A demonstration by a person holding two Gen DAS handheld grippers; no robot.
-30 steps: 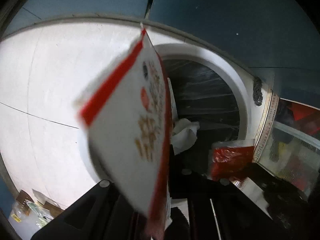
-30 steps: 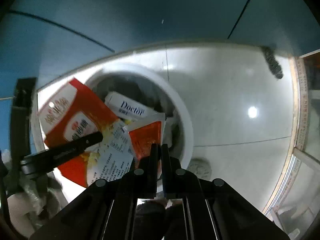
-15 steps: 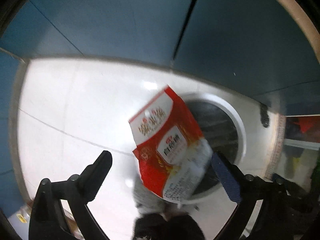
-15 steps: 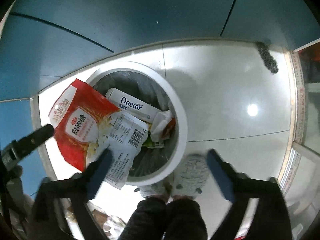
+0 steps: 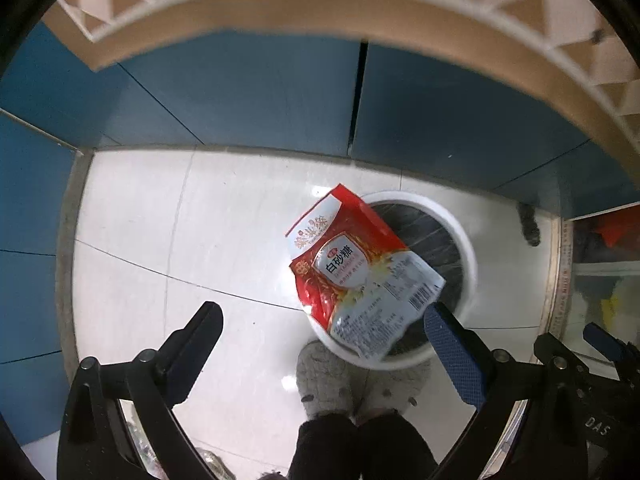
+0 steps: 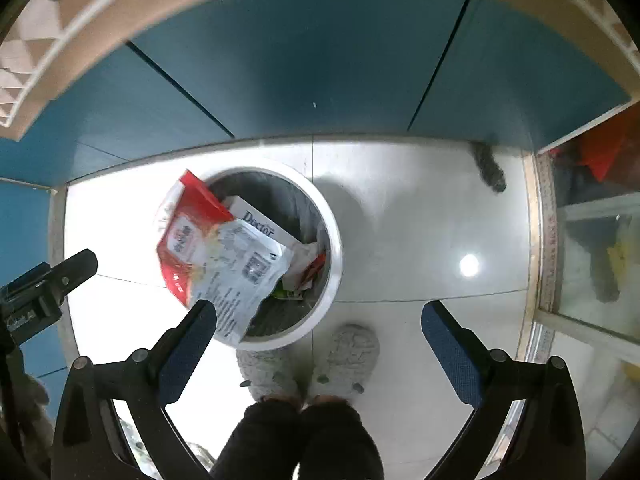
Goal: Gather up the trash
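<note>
The red-and-white sugar bag (image 5: 356, 268) lies across the near-left rim of the white round trash bin (image 5: 466, 240), over a Doctor box (image 6: 262, 222) and wrappers inside, while left gripper (image 5: 324, 344) and right gripper (image 6: 320, 344) both gape wide, holding nothing.

The red and white sugar bag (image 5: 358, 270), ahead of the left gripper (image 5: 324, 322) and close to its right finger, carries the large characters "白砂糖" on an oval label; the yellow brand characters above them and the small print beside its barcode are too fine to read. Beyond the right gripper (image 6: 320, 316), a white box (image 6: 260, 222) in the bin (image 6: 334, 240) reads "Doctor". The camera body at the lower right edge of the left view shows "DAS".
</note>
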